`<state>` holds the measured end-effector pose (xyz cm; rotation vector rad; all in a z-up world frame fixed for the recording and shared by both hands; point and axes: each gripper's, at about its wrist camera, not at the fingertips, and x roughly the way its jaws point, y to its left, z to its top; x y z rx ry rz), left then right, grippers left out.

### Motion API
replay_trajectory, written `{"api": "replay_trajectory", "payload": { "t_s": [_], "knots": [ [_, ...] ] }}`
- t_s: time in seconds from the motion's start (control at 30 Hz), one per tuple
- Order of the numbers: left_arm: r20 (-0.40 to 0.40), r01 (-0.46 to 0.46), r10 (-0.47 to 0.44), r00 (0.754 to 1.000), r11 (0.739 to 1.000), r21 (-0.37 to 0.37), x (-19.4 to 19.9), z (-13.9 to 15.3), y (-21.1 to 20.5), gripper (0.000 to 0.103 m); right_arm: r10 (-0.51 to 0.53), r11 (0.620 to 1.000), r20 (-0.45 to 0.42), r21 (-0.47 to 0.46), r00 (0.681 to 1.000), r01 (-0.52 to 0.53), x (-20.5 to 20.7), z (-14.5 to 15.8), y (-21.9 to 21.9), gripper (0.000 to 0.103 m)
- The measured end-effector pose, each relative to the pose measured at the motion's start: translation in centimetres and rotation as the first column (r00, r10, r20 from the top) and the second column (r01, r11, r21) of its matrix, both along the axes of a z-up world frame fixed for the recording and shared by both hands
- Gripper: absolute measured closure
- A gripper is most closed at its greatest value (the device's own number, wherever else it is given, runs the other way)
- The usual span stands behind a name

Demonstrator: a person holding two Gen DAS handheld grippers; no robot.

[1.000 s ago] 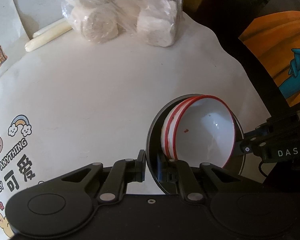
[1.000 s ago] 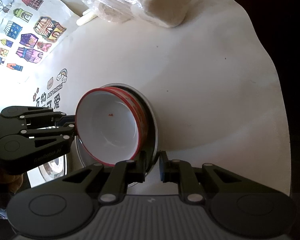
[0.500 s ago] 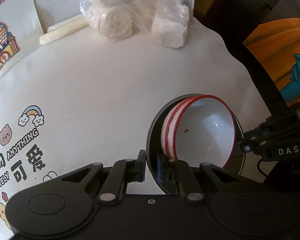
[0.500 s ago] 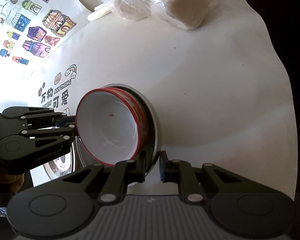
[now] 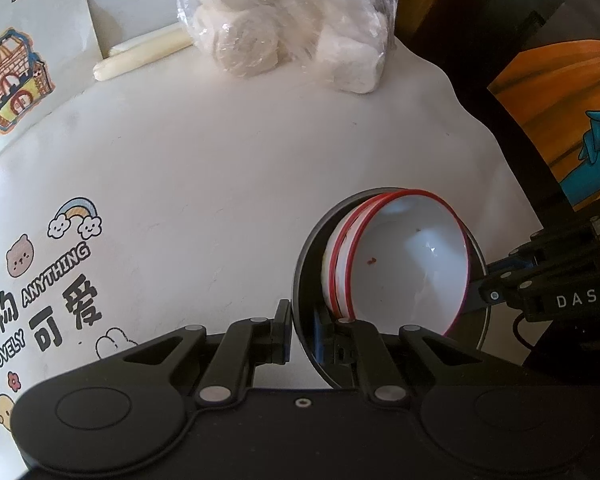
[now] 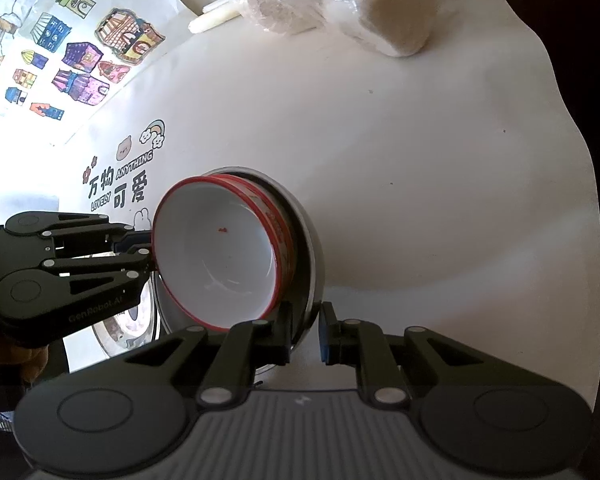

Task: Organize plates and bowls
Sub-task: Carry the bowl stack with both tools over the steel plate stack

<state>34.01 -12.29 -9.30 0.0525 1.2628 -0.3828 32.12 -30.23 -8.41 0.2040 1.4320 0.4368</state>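
Here the nested bowls [image 5: 412, 264] tilt sideways; both tools grip the plate [image 6: 306, 248].

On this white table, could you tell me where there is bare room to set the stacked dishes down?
The widest free patch is the middle of the table, bordered by the plastic bag of buns at the far edge, the cartoon print on one side and the dark table edge opposite. It is crowded at the far edge, where a pale stick lies beside the bag.
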Motion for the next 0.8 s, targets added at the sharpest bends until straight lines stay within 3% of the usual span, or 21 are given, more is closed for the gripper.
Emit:
{"api": "replay_trajectory", "payload": {
  "t_s": [0.8],
  "knots": [
    [0.017, -0.006, 0.007, 1.0, 1.0, -0.013, -0.9, 0.7, 1.8, 0.093, 0.041, 0.999, 0.005, -0.007, 0.999, -0.041, 0.1, 0.9, 1.5, 0.089]
  ]
}}
